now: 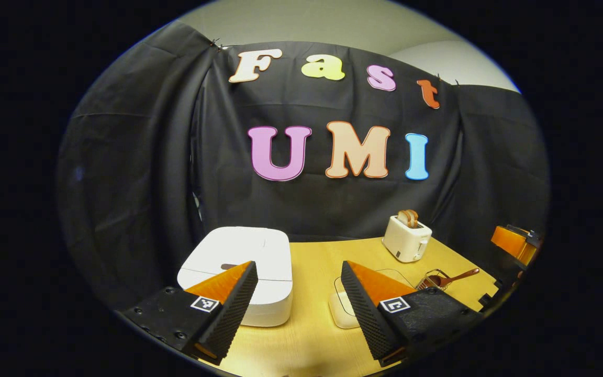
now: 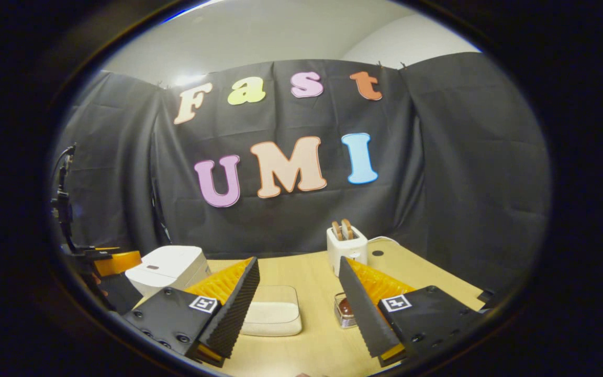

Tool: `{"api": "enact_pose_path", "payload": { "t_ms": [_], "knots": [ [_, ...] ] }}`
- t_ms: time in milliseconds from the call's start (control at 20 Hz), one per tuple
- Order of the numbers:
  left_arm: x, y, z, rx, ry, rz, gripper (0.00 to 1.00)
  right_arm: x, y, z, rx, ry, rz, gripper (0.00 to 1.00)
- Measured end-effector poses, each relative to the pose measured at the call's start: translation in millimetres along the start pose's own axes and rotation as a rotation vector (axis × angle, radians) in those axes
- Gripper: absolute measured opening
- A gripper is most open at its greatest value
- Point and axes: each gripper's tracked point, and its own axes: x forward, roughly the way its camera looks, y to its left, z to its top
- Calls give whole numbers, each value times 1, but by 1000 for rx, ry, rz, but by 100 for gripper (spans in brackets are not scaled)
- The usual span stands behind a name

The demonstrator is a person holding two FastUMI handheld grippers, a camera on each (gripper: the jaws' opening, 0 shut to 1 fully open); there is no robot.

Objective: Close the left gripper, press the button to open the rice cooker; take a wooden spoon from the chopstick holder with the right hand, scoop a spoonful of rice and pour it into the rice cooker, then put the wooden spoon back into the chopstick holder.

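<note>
Hovering above the wooden table, left gripper spread wide and grasping nothing. Sitting shut on the table, white rice cooker, lid down, lying ahead of and partly behind the left-hand finger. Peeking out behind the right-hand finger, a clear-lidded rice container, its contents hard to make out. Lying further right, wire chopstick holder with the wooden spoon in it, handle pointing off to the right, well clear of both fingers. Standing at the back near the black cloth, a white toaster with bread slices poking up. Showing at the far right edge, the other gripper.

Switching to the right gripper view: right gripper also splayed apart, holding nothing, floating over the same table. Resting between the two fingers, nearer the left one, the pale rice container. Sitting just against the inner edge of the right-hand finger, partly hidden by it, the chopstick holder with something brown inside; impossible to tell the spoon's shape from here. Standing off to the left beyond the left-hand finger, the rice cooker, closed. Rising straight ahead at the back, the toaster. Appearing at the far left edge, the left gripper's body.
</note>
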Motion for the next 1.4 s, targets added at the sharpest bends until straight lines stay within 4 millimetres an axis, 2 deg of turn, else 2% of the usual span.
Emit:
{"api": "enact_pose_path", "payload": {
  "t_ms": [250, 500, 650, 800, 1000, 1050, 1200, 1250, 1400],
  "knots": [
    [-1, 4, 2, 4, -4, 46, 94, 10, -4, -3, 4, 7, 36, 99],
    [-5, -6, 2, -7, -5, 64, 92, 17, -7, -5, 4, 13, 79, 99],
    [-8, -13, -2, -8, -3, 63, 77, 18, -10, -7, -6, 14, 104, 99],
    [-10, -17, -4, -9, 1, 55, 71, 20, -13, -6, -9, 7, 115, 99],
    [-12, -8, -2, 11, 0, 83, 36, 26, -9, -8, -3, 14, 124, 99],
    [-11, -4, -3, 15, 3, 92, 22, 27, -8, -6, -6, 12, 121, 99],
    [-5, 16, -6, -3, 15, 130, 8, 28, -3, -8, -7, 12, 107, 99],
    [-2, 22, -9, -11, 25, 130, 0, 28, 0, -6, -3, 9, 99, 99],
    [7, 38, -14, -2, 46, 113, 0, 27, 11, -4, 7, 2, 75, 99]
  ]
}}
